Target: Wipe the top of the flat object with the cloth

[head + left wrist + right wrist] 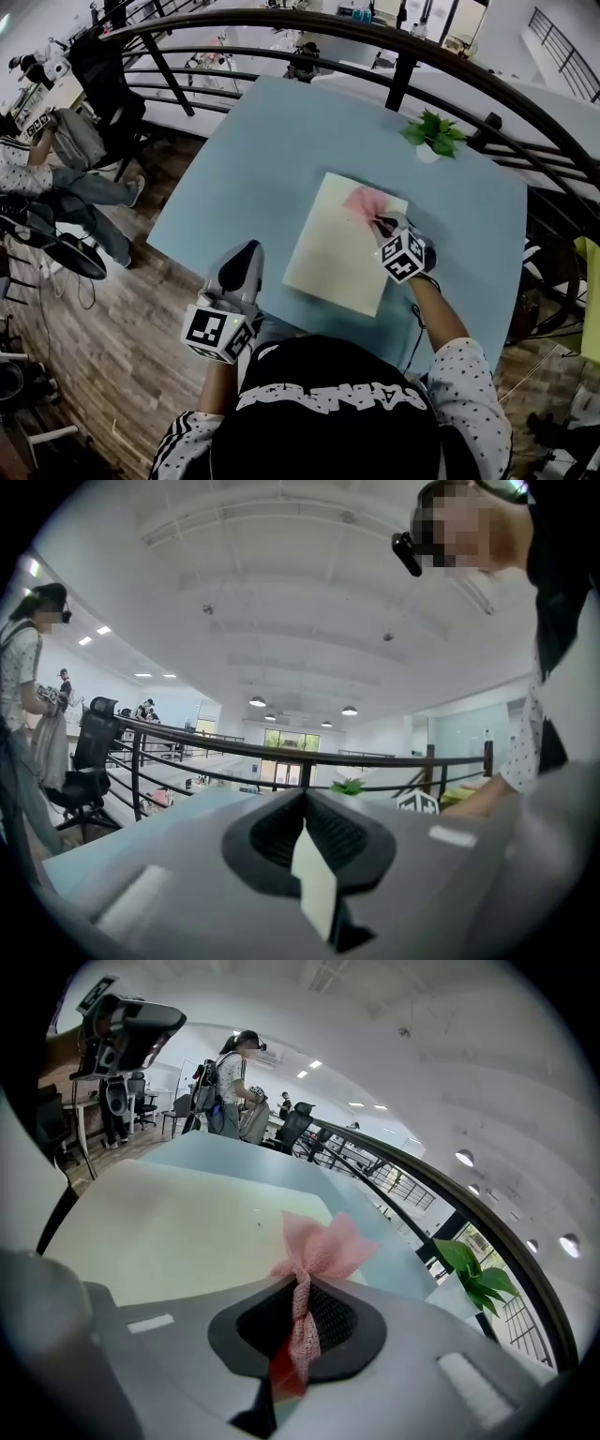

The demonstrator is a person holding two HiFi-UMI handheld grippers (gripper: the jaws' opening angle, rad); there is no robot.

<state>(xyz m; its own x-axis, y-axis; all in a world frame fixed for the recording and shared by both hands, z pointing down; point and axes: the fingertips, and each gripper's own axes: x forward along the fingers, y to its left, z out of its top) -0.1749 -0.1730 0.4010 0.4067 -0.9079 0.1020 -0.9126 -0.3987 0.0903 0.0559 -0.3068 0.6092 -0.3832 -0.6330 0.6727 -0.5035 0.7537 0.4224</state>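
Observation:
A pale cream flat board (337, 239) lies on the light blue table (244, 169). A pink cloth (364, 203) rests on the board's far right corner, and my right gripper (386, 225) is shut on it. In the right gripper view the pink cloth (314, 1255) is pinched between the jaws and fans out over the board (178, 1227). My left gripper (246, 258) hovers at the table's near edge, left of the board. In the left gripper view its jaws (305, 841) are shut with nothing between them.
A small green plant in a white pot (433, 136) stands at the table's far right. A curved black railing (394, 56) runs behind the table. People and office chairs (66, 178) are on the wooden floor to the left.

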